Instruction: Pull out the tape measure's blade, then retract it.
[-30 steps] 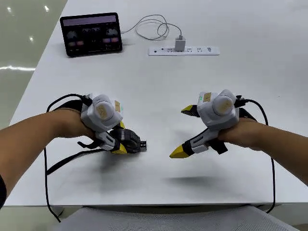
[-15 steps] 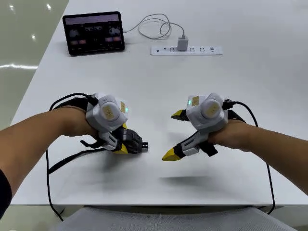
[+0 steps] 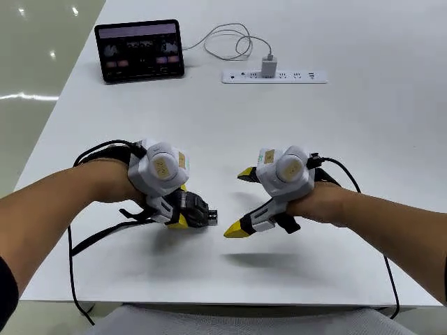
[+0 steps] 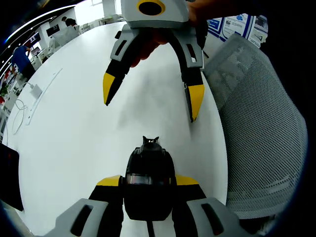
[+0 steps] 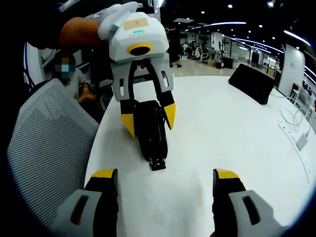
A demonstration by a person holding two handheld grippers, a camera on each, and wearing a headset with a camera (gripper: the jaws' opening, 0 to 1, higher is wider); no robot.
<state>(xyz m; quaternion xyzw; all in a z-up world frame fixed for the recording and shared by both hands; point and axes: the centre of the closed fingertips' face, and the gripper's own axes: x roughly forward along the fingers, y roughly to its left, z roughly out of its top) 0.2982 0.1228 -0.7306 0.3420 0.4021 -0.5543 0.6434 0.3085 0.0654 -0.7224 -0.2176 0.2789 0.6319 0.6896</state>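
You're at the start of the pull-out step. Your left gripper (image 3: 180,204) is clamped on the black tape measure (image 3: 198,208) and holds it low at the white table (image 3: 209,132), near the front edge. The blade's end hook (image 4: 150,141) points toward your right gripper (image 3: 239,202), whose jaws stand wide apart with nothing in them. The blade looks fully wound in, so nothing is drawn out yet. As I judge it, the next move calls for you to bring the right jaws in around that hook, close on it squarely, and pull straight away from the case while the left holds it steady. The hook is small, and a skewed approach could miss it. The head view gives you the gap between the two grippers, but the hook there is a mere speck. The left gripper view shows it plainly at the case's nose, facing the open right jaws. The right gripper view shows it just ahead, roughly centred between its own yellow tips.
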